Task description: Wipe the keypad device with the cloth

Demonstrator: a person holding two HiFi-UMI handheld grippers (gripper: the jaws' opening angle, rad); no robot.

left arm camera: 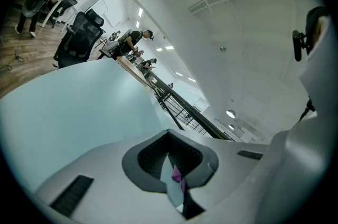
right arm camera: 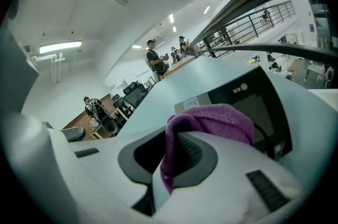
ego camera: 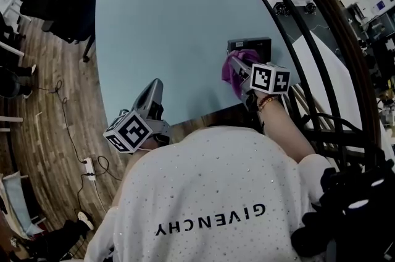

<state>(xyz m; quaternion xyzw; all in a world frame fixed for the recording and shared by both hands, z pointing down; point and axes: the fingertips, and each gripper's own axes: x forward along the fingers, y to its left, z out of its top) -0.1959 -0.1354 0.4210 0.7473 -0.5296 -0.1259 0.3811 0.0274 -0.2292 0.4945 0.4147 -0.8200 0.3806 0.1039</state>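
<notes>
Cloth (right arm camera: 211, 120), soft and limp, is pinched at a fold by the right tool (right arm camera: 171, 157) over the rigid keypad device (right arm camera: 253, 106); left tool (left arm camera: 171, 165) closed, empty.

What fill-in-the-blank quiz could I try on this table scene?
1. The right claw is shut on a ____ cloth.
2. The keypad device is ____ in colour.
3. It lies on a pale ____ table.
4. The left claw grips ____.
Missing words: purple; black; blue; nothing.
</notes>
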